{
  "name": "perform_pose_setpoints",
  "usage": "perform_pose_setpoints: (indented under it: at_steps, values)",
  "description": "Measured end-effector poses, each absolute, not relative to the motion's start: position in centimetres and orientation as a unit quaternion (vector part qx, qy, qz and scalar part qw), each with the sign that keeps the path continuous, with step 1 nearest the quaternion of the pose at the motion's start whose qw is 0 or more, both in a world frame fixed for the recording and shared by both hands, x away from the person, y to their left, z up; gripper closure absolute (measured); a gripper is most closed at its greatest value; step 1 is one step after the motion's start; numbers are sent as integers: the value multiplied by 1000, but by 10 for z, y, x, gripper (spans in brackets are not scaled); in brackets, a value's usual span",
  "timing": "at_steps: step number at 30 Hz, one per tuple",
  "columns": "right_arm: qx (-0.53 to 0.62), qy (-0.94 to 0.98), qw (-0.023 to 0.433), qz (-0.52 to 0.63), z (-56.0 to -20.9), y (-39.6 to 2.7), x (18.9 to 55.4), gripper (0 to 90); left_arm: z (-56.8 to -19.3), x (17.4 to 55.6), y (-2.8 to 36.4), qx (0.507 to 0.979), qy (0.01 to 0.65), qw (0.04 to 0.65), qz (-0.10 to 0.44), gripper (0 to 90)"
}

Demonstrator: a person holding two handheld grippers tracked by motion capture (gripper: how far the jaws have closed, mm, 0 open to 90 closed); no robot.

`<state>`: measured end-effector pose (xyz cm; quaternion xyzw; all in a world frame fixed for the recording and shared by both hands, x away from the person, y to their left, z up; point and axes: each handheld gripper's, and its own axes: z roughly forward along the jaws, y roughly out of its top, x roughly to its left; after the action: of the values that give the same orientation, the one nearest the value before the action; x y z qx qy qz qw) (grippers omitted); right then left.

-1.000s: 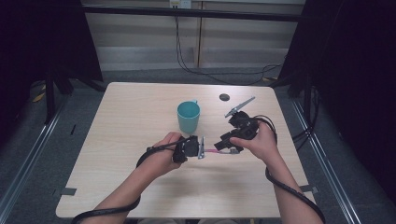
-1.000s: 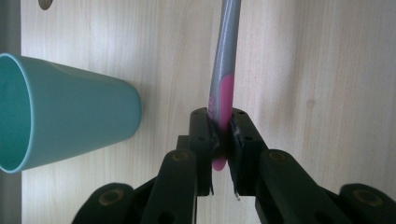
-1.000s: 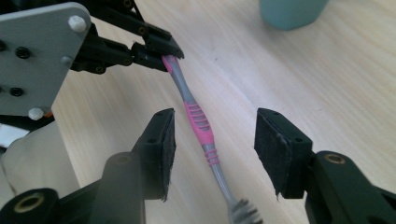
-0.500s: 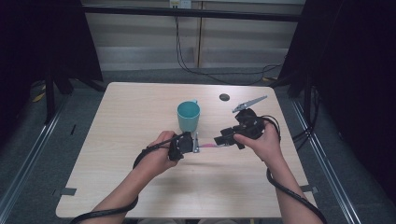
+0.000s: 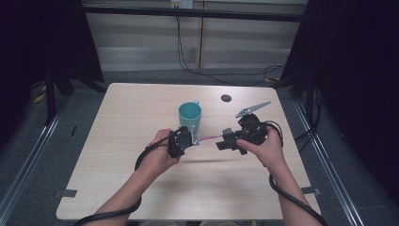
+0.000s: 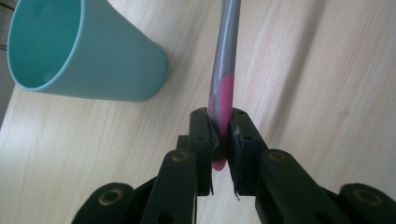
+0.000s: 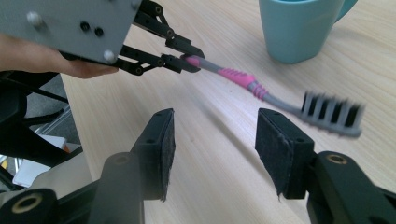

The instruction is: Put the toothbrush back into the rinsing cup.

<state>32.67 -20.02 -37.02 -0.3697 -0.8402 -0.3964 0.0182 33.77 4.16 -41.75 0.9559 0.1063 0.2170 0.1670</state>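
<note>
A teal cup [image 5: 190, 116] stands on the wooden table [image 5: 117, 122].

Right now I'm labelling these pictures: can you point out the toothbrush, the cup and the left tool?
toothbrush [image 7: 238, 76]: right gripper view, pink grip of its handle.
cup [image 5: 189, 113]: high view, its inside.
left tool [image 6: 219, 128]: left gripper view, between its tips, shut on the toothbrush.

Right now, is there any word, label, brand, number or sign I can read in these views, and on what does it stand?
None can be read.
Toothbrush: a faint mark on the pink handle, too blurred to read.
Cup: plain teal, no print.
Left tool, right tool, table: no lettering seen.
</note>
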Motion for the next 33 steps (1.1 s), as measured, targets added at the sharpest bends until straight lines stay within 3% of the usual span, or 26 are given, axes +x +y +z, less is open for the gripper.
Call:
perform_pose_setpoints:
  at_steps: [17,33]
  values:
    - [-410,-798,26,-440,-403,-203,326,460,-421,335,47,946,149,214,192,816]
    - [-449,-741,19,-500,-416,-207,328,533,-431,331,48,938,182,249,158,815]
